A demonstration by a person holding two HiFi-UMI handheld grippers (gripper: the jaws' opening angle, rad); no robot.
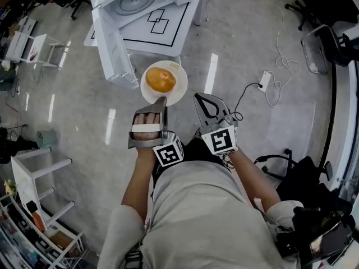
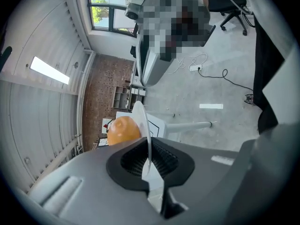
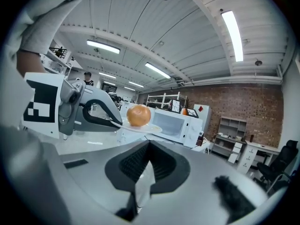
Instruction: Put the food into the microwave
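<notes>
Food (image 1: 161,80) (image 2: 123,129) (image 3: 138,115), a round orange lump with no clear long axis, sits near the middle of a white plate (image 1: 176,94) (image 2: 142,116) (image 3: 150,128). The plate is level and reaches away from the person toward the microwave (image 1: 134,1) (image 3: 176,123). It hangs over the floor just short of the near edge of the white bench (image 1: 168,35), beside the free end of the microwave's open door (image 1: 115,52).

The left gripper (image 1: 164,101) (image 2: 150,158) is rolled onto its side, and its jaws are clamped on the plate's near rim, one above and one below. In the left gripper view the plate therefore shows edge-on, running up from between the jaws. The left hand (image 1: 147,122) wraps the gripper's handle, with the forearm stretched forward from the body.

The right gripper (image 1: 201,101) (image 3: 143,165) is held just right of the plate and apart from it, pointing the same way. Its jaws are pressed together with nothing between them. The right forearm comes forward with the elbow bent out to the side.
</notes>
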